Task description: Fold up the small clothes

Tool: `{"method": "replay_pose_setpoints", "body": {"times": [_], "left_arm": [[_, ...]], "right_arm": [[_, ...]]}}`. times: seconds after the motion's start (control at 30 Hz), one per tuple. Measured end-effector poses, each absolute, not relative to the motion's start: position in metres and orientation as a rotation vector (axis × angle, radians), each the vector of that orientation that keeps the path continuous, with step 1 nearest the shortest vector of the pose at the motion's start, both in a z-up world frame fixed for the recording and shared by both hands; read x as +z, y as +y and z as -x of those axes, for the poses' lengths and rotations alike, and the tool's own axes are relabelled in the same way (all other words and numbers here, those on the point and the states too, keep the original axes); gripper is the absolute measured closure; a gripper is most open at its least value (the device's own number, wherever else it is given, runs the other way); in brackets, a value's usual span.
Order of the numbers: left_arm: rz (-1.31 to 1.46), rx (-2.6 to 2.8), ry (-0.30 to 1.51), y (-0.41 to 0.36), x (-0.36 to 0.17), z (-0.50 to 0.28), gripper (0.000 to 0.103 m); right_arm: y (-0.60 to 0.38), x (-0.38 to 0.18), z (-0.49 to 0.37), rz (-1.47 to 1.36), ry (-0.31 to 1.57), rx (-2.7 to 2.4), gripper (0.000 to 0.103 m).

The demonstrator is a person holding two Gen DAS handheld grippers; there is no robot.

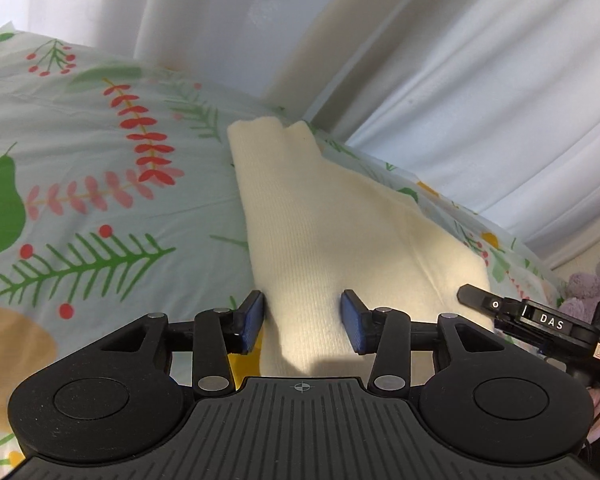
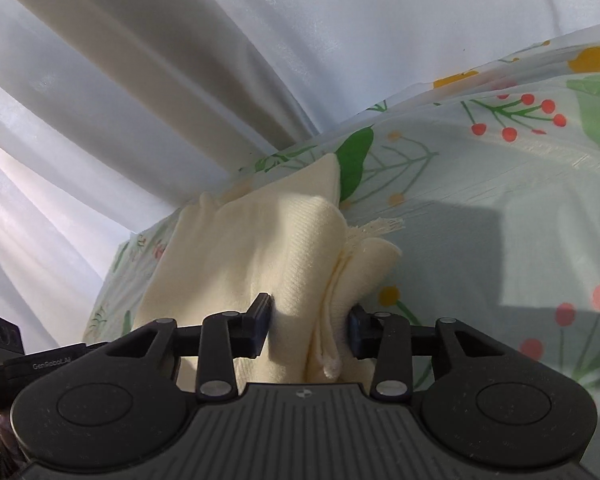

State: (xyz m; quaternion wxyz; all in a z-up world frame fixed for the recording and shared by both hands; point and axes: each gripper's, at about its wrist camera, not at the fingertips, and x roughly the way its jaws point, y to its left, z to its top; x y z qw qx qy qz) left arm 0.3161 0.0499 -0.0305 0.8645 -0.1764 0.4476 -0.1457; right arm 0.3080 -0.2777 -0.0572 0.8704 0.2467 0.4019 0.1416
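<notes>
1. Covering the table, floral tablecloth [image 1: 80,168]; curtain [image 1: 480,100] behind the far edge.
2. Lying near that far edge, cream garment [image 1: 300,220], already folded into layers, possibly one fold left.
3. Straddling its near end, left gripper [image 1: 302,322] and right gripper [image 2: 310,330], fingers parted, grip uncertain.

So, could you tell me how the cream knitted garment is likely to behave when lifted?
Probably floppy: the cream knitted garment drapes in soft folds. Likely light, being thin ribbed knit. Its layers may slip apart, as the edges look loose.
</notes>
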Motion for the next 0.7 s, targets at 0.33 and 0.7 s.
{"method": "replay_pose_setpoints", "body": {"times": [0.33, 0.7], "left_arm": [[0.250, -0.192, 0.855, 0.027, -0.020, -0.347, 0.047], [0.160, -0.111, 0.880, 0.000, -0.058, -0.388, 0.033]], "right_arm": [[-0.228, -0.012, -0.315, -0.203, 0.625, 0.116, 0.063], [-0.193, -0.058, -0.333, 0.026, 0.673, 0.217, 0.064]]}}
